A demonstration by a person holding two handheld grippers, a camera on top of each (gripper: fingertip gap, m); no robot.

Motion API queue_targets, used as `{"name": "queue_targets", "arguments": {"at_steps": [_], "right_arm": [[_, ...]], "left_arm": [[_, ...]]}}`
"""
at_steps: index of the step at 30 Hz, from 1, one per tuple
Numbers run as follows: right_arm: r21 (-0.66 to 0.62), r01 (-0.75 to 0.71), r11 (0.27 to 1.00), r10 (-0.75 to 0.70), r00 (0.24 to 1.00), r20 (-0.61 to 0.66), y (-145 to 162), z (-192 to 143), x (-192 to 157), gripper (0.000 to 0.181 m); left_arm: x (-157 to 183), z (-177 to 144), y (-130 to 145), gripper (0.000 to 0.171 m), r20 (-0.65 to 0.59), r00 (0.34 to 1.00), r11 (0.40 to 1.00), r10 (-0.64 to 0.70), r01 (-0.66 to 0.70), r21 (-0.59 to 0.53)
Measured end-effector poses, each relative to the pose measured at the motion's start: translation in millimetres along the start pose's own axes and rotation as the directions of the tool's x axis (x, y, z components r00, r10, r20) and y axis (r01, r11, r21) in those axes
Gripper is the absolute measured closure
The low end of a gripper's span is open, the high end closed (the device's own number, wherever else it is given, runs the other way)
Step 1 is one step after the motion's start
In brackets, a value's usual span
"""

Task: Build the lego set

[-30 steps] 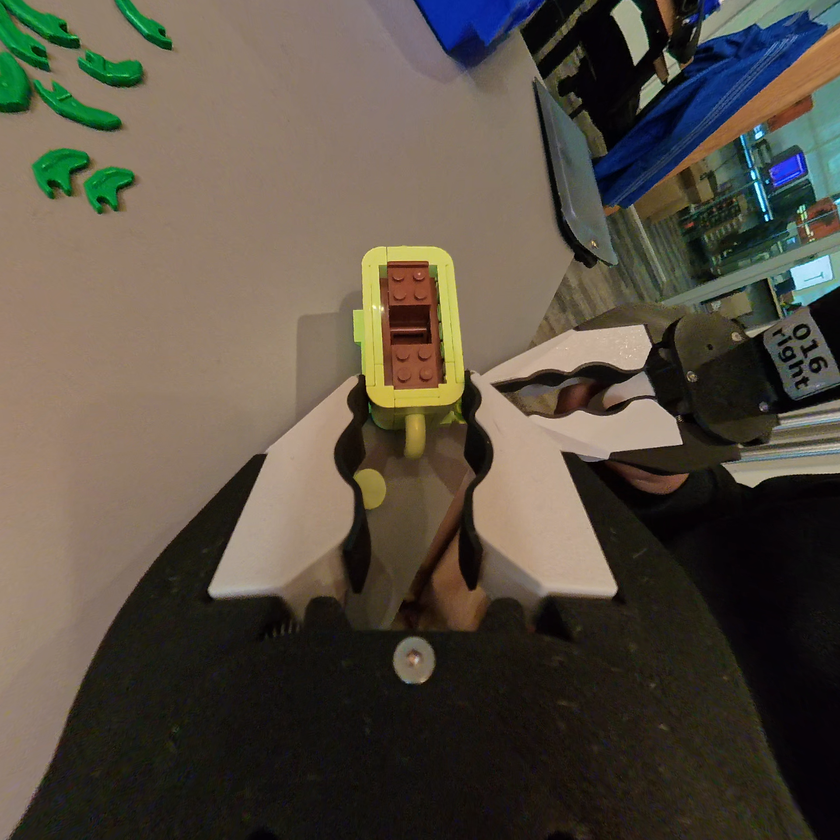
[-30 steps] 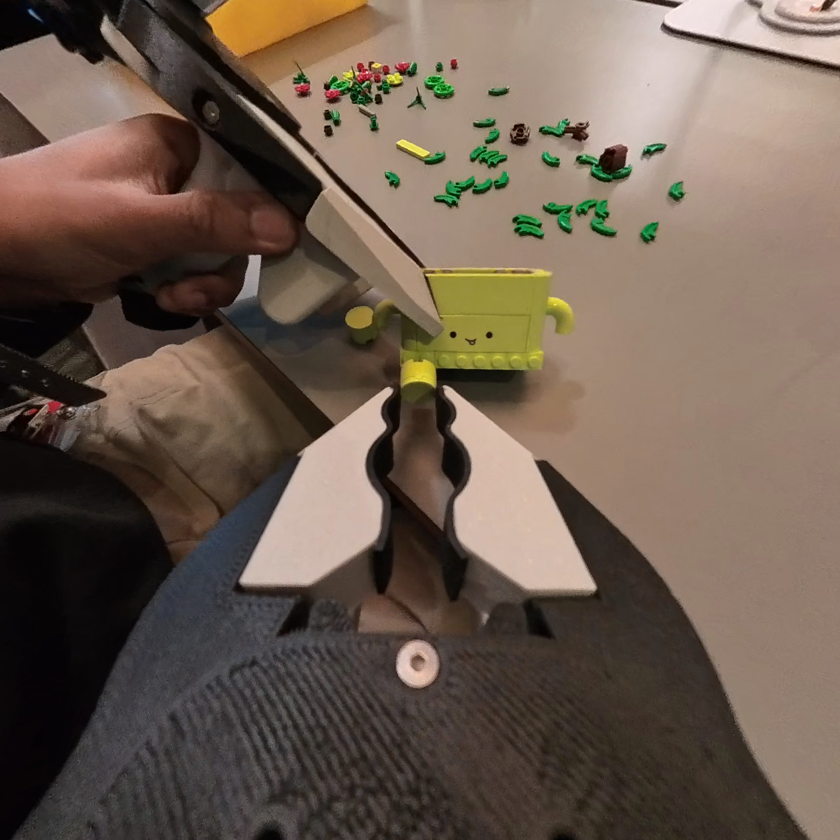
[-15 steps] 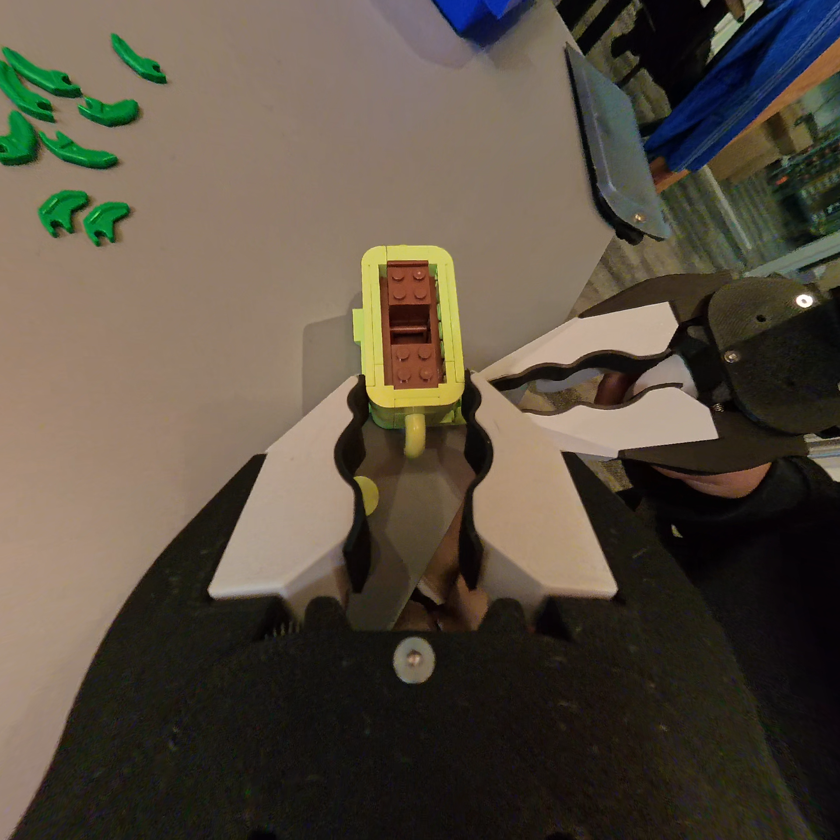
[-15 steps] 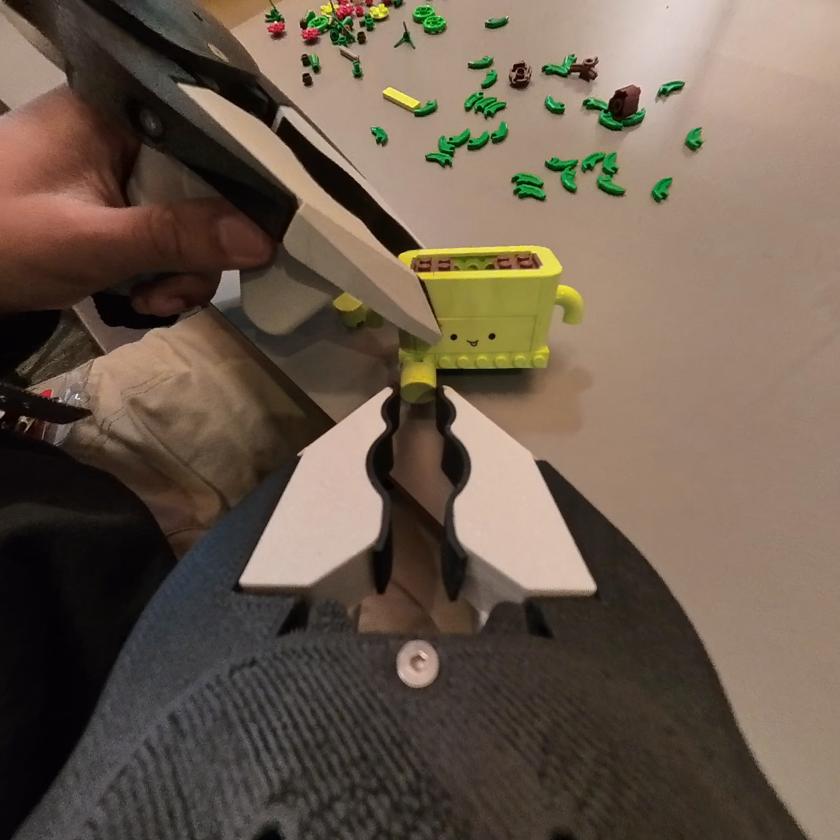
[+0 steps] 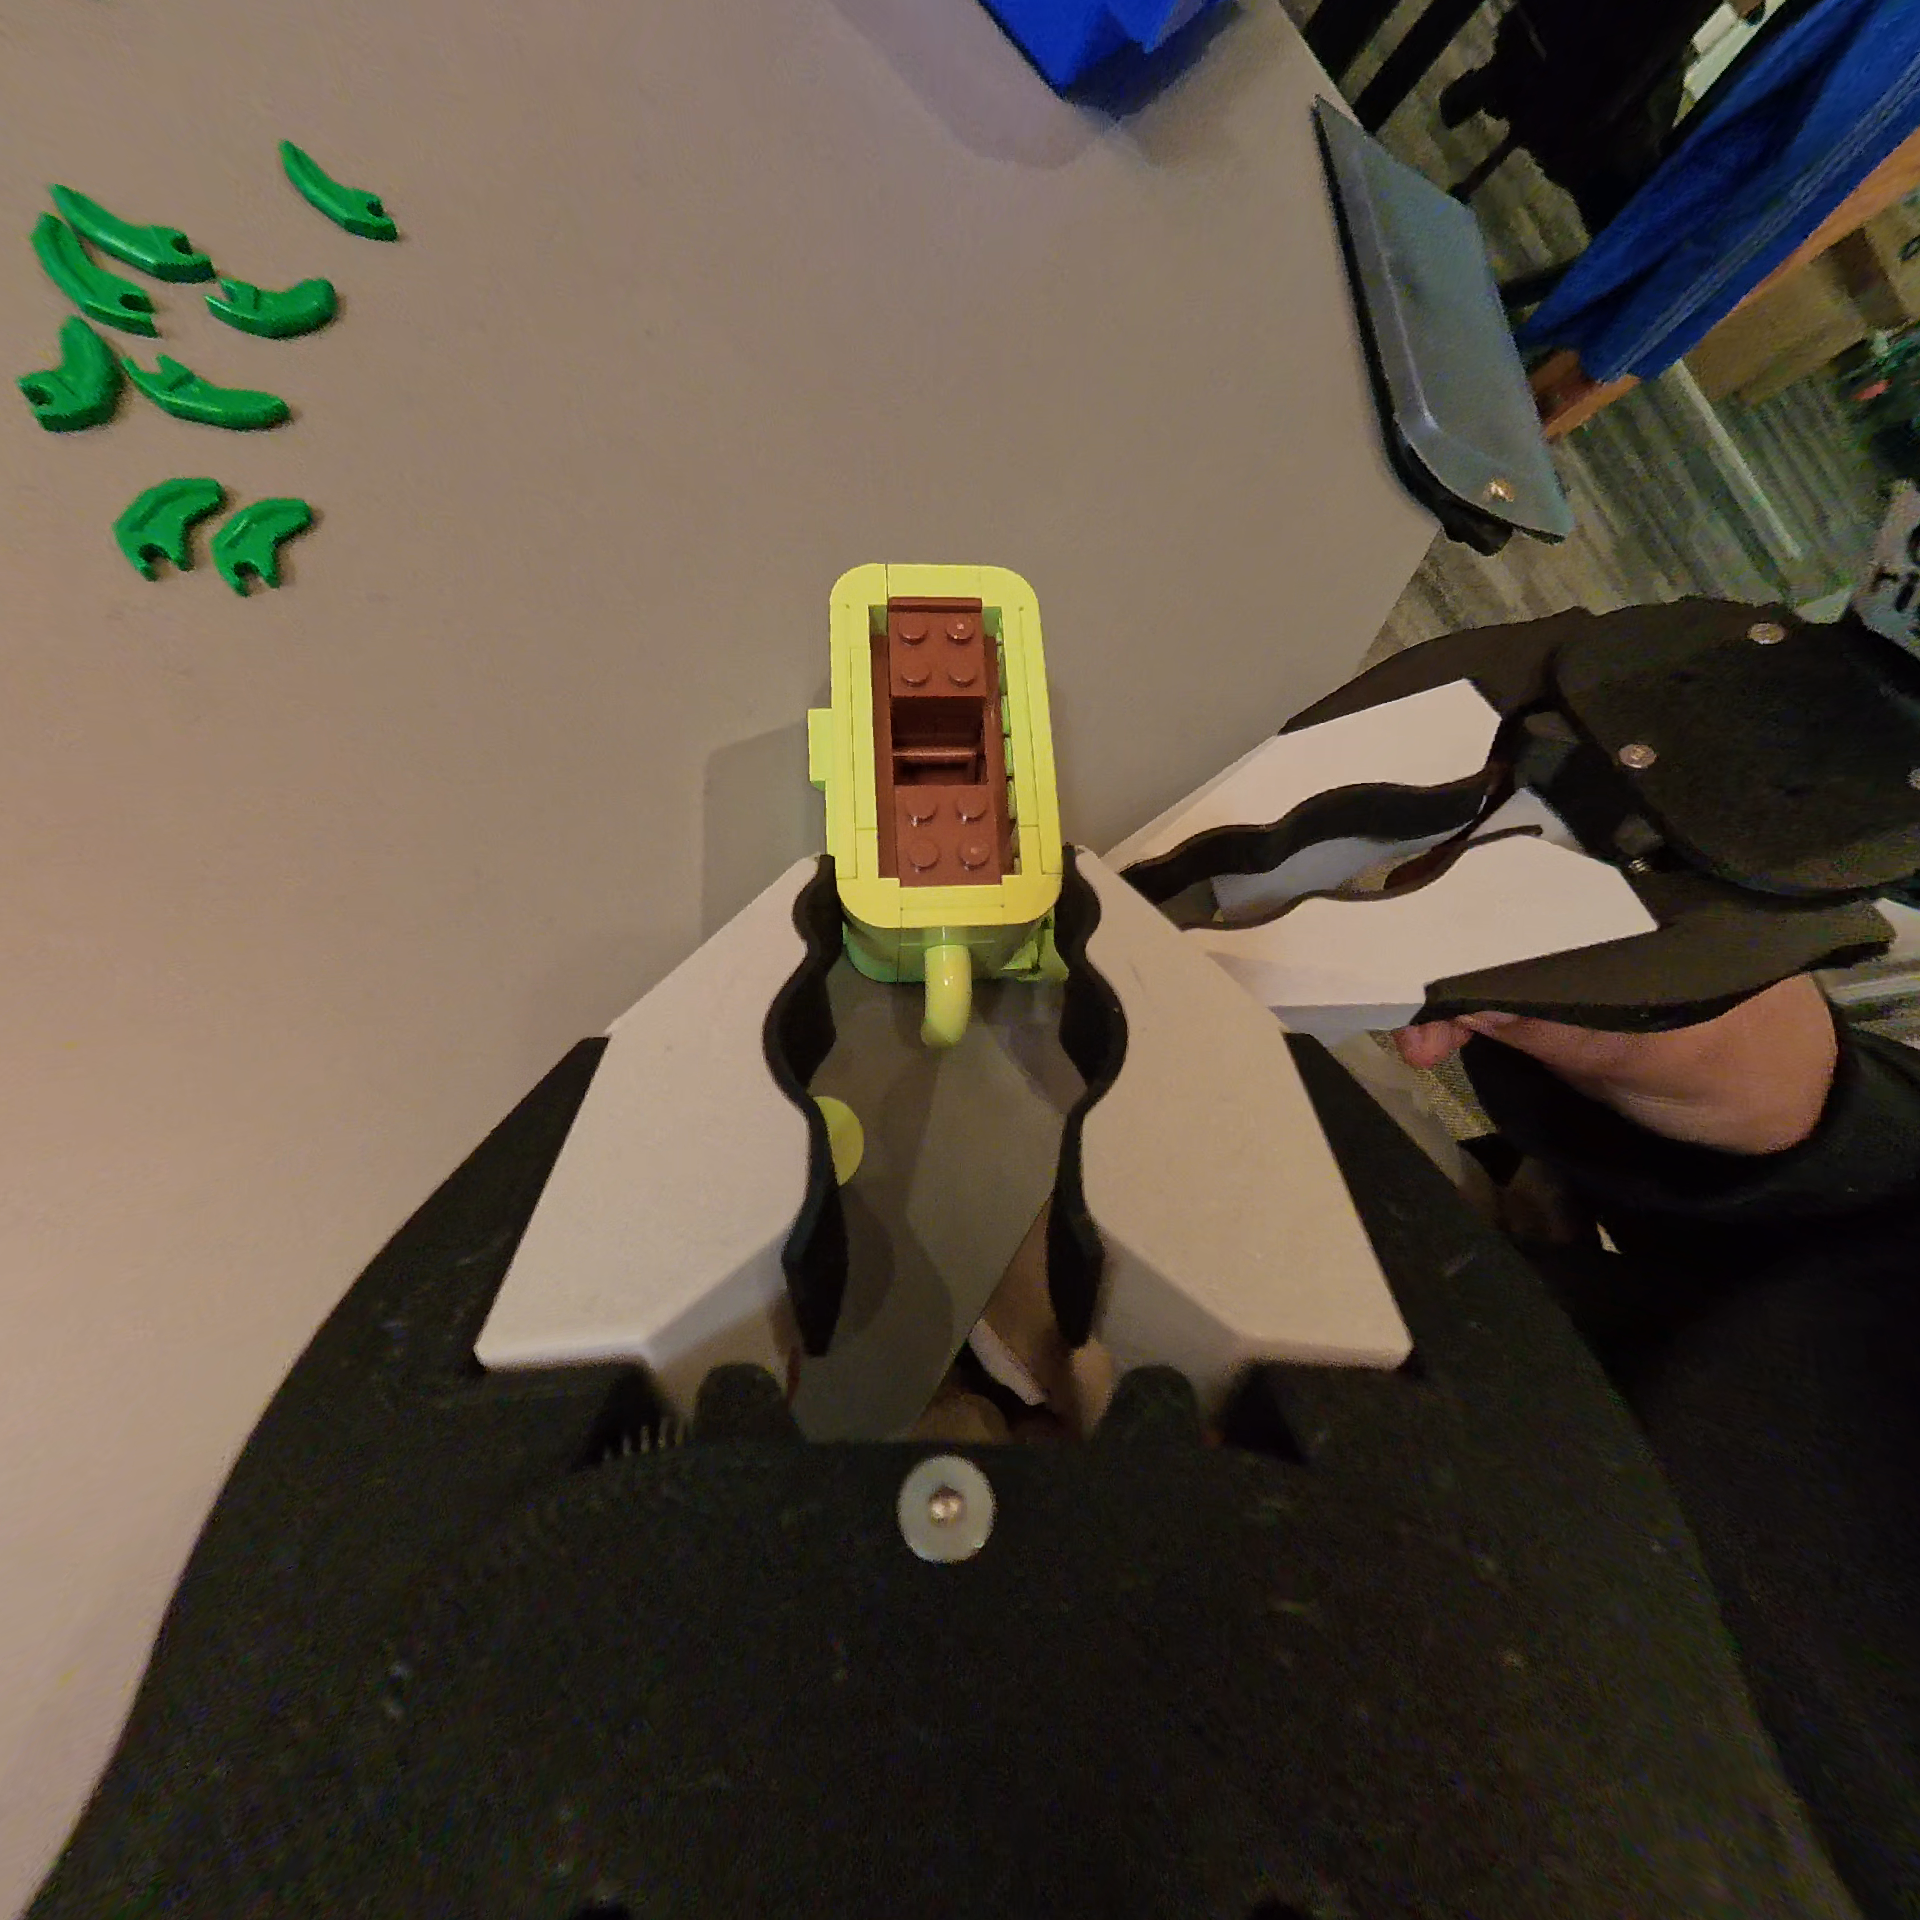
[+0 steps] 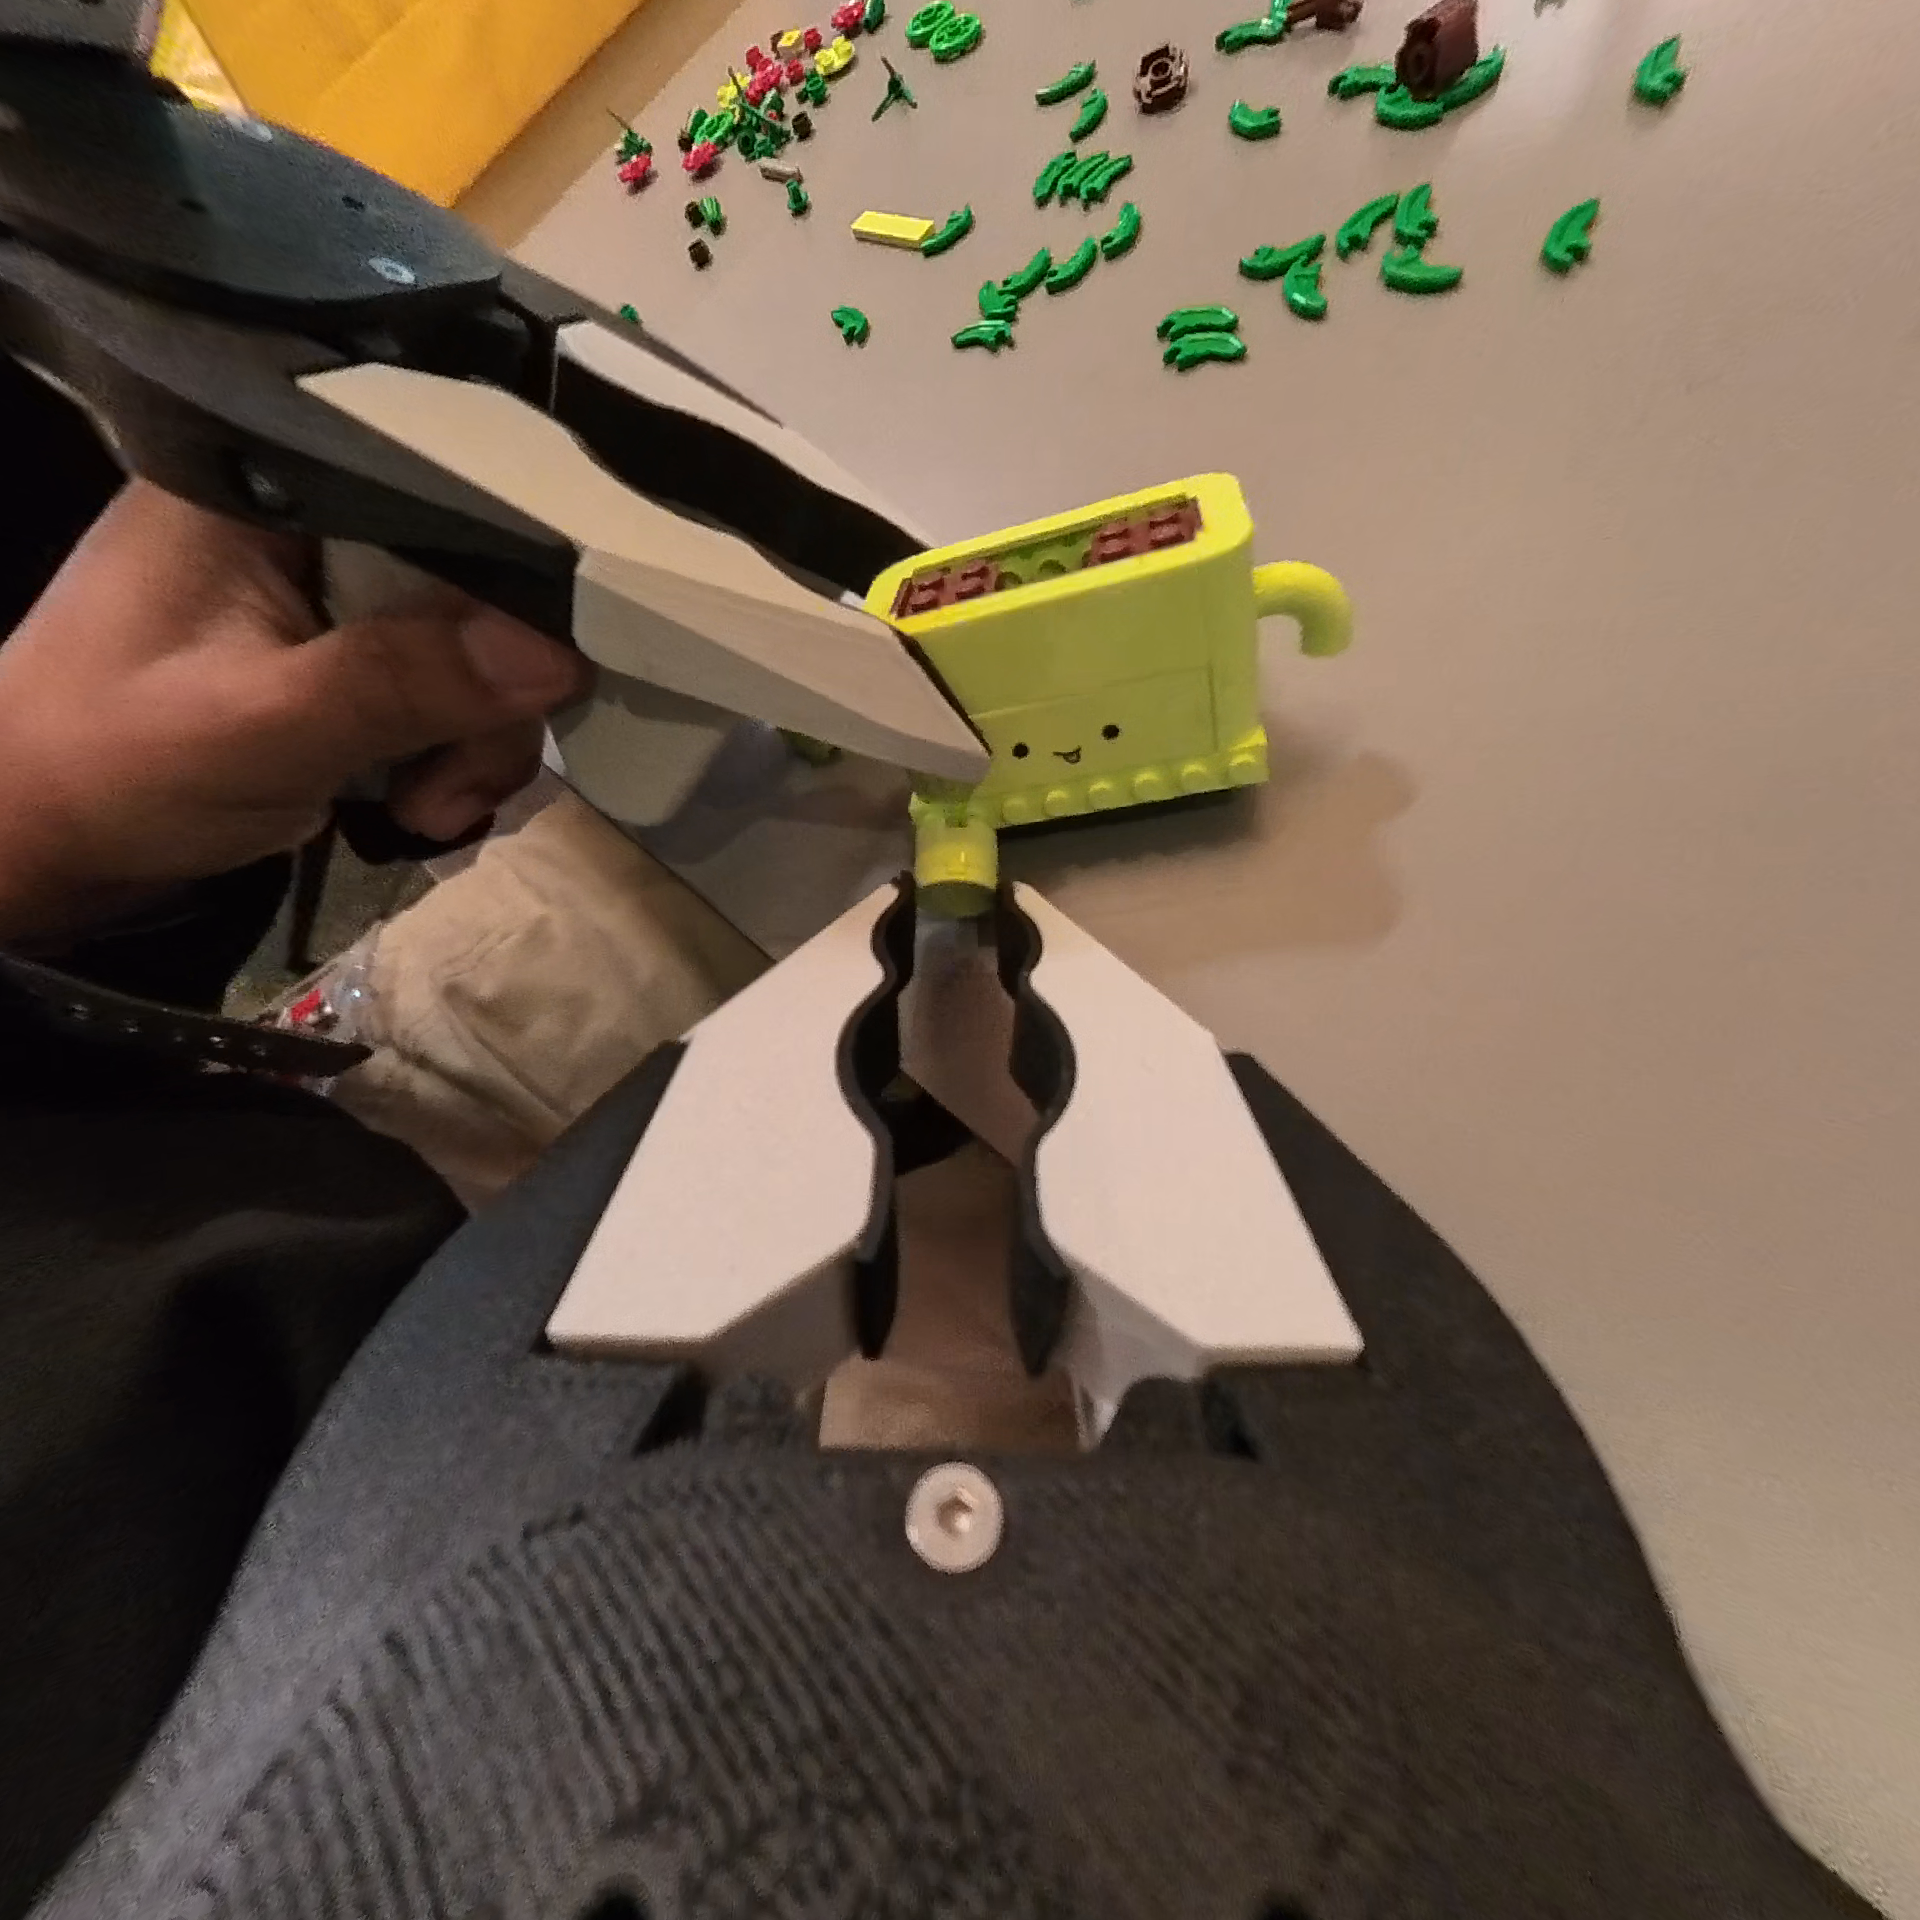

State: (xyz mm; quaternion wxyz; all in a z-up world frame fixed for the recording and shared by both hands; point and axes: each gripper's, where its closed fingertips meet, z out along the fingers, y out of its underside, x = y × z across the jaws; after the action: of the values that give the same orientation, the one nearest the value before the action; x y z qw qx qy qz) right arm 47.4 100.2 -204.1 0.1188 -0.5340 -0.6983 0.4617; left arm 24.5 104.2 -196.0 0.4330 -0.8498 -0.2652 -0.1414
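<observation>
a: left wrist view had your left gripper pinching the near end of the lime model, one fingertip on each long side. the model stood on the grey table, near its front edge.

b: and the top of it?

a: open. you could see brown bricks inside, with a gap between the two studded blocks. a curved lime hook stuck out of the end facing you, between your fingers. a small round lime piece lay on the table under the left finger.

b: what about your other hand?

a: your right gripper was closed on a small lime cylinder at its tips. that cylinder sat just at the model's lower corner, below the face side; whether it was joined to the model, you couldn't tell from either picture. from the left wrist view the right gripper came in from the right, its tips hidden behind your left finger.

b: anything else on the table?

a: green leaf pieces lay well apart from the model, far left in that view. right wrist view showed more leaf pieces scattered beyond the model, a yellow flat tile, and a heap of red and green bits farther back.
</observation>
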Motion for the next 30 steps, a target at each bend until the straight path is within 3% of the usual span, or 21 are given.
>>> {"name": "queue_targets", "arguments": {"at_steps": [10,21,30], "right_arm": [[0.003,0.002,1.0,-0.002,1.0,0.003,-0.6,-1.3,1.2,0.167],[-0.042,0.113,0.993,-0.117,0.99,-0.081,0.3,-1.4,2.7,0.167],[-0.078,-0.15,0.986,0.156,0.985,0.078,2.8,-0.2,0.9,0.167]], "left_arm": [[0.6,1.2,-0.4,0.129,0.009,1.0,1.0,0.016,-0.016,-0.008],[0.7,2.1,-0.4,0.129,0.023,0.999,0.999,0.032,-0.032,-0.011],[1.2,2.8,0.3,0.129,0.039,0.998,0.998,0.058,-0.058,-0.003]]}}
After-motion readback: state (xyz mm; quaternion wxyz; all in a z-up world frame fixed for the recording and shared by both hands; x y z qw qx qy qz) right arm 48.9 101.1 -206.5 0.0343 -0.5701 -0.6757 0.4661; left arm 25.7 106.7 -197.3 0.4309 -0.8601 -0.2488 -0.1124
